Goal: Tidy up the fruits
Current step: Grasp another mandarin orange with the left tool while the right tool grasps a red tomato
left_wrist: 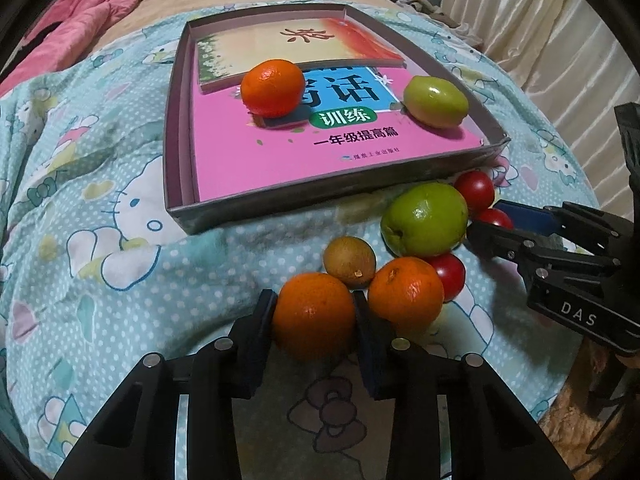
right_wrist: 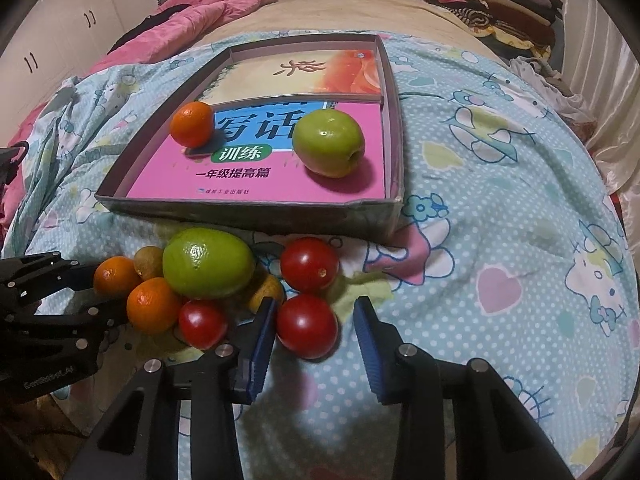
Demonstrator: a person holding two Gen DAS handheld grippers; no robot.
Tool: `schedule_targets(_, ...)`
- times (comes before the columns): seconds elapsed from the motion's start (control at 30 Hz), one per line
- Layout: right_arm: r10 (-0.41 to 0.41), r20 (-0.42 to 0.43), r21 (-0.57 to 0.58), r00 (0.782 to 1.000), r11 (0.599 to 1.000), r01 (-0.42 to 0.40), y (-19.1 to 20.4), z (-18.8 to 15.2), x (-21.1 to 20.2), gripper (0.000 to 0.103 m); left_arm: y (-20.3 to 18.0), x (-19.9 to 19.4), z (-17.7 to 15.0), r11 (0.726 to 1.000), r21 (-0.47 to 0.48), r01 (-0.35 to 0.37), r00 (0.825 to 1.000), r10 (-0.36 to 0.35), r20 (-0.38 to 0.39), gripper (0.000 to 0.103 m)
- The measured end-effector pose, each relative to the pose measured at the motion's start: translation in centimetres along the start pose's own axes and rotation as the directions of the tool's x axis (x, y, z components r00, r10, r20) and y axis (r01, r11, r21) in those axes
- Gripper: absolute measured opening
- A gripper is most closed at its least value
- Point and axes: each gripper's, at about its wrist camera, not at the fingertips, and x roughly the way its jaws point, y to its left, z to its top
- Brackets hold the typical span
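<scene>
Picking is in hand: the left gripper (left_wrist: 314, 316) has its fingers pressed on either side of an orange (left_wrist: 314, 316) lying on the bed (left_wrist: 100, 300), seemingly gripping it. The right gripper (right_wrist: 316, 336) stands open around a red tomato (right_wrist: 307, 326) (one finger touches, the other stands apart). Another orange and a green apple (right_wrist: 329, 142) already sit in the box (right_wrist: 248, 210). Next, I judge, lift the orange clear of its neighbours and carry it over the box rim.

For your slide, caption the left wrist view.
Left gripper closed on an orange; tray behind.
</scene>
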Motion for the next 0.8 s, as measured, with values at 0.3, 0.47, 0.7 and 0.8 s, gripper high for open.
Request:
schedule_targets(0.3,0.010,-0.014,-0.015,1.000,1.000,-0.010,0.3,-0.3,0.2,0.031,0.5,-0.3,0.0,1.000,-0.007,0.022,1.000,-0.022,0.014,0.037)
schedule_targets(0.47,-0.002,-0.036,-0.015,0.999,1.000,0.002,0.3,-0.3,0.8,0.031,0.5,-0.4,-0.1,1.000,-0.007,0.024,1.000,-0.024,0.018,0.037)
schedule_targets(0.7,0.041,-0.009,0.019,0.999,0.999,-0.041,-0.4,-0.4,0.0,0.030,1.2,-1.1,-0.3,0.999,-0.025,0.048,0.999,-0.047,0.027,0.037)
schedule_targets(0.8,0.057,0.010,0.039,0.998,0.998,-0.058,-0.7,-0.6,-0.9,0.030,1.5,-1.7,-0.4,0.997,-0.035,0.065,0.997,-0.064,0.042,0.037)
